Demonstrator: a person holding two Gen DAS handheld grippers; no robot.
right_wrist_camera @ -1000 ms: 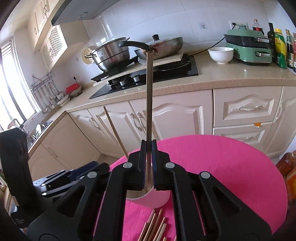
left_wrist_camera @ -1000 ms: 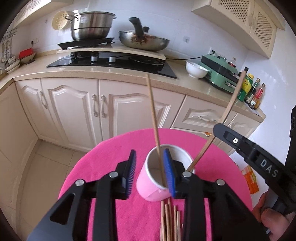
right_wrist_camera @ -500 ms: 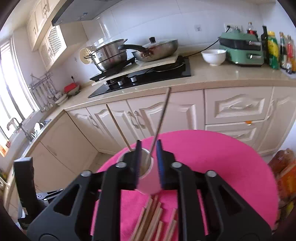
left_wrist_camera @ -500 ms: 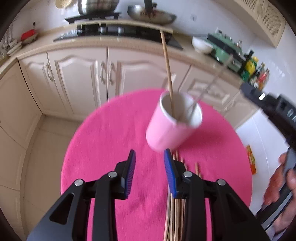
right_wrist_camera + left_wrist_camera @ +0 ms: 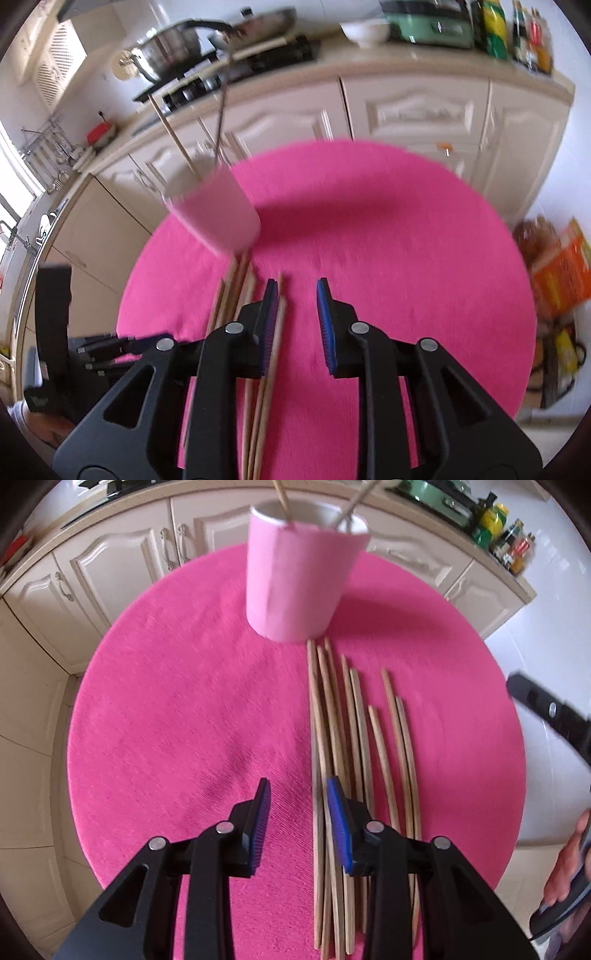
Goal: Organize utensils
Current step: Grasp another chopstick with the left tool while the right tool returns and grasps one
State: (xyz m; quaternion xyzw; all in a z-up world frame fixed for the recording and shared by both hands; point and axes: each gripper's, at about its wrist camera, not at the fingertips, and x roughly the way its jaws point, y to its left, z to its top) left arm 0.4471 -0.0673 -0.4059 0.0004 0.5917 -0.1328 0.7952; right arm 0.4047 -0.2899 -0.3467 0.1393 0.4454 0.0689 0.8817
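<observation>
Behind the round pink cloth (image 5: 388, 258) you see cream cabinet doors (image 5: 413, 110) under a pale surface (image 5: 406, 62). On that surface, in your right wrist view, a black hob (image 5: 236, 70) carries a steel pot (image 5: 166, 55) and a pan (image 5: 258, 22), both blurred. A white bowl (image 5: 364, 31) stands beside a green appliance (image 5: 428, 26), with bottles (image 5: 517, 33) further right. A red item (image 5: 100, 132) sits at the far left end. Orange packets (image 5: 561, 266) lie on the floor at the right.
</observation>
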